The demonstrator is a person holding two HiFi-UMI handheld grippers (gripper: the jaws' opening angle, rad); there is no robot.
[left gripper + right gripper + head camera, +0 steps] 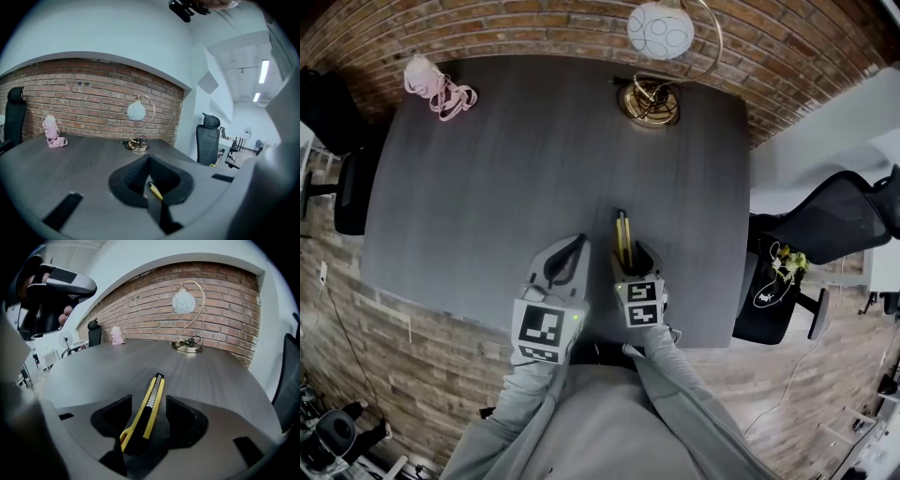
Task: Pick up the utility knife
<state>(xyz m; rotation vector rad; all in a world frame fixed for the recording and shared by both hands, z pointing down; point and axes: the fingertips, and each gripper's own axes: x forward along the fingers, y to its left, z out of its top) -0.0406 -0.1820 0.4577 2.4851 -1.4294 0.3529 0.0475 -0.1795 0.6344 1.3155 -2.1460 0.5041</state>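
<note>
The utility knife [147, 411] is long and slim, black with yellow edges and a pale metal strip down its middle. It lies flat on the dark table [516, 159] by the near edge, tip pointing away, between the spread jaws of the right gripper [633, 255]

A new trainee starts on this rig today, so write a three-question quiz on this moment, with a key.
1. True or false: the right gripper is clamped on the yellow-and-black utility knife.
2. Which stands at the far edge of the dark grey wooden table? A) gold-based lamp with white globe B) mug C) laptop
3. Fill in: the left gripper's jaws are ____.
Key: 1 false, its jaws stand open either side of the knife; 2 A; 3 together.
</note>
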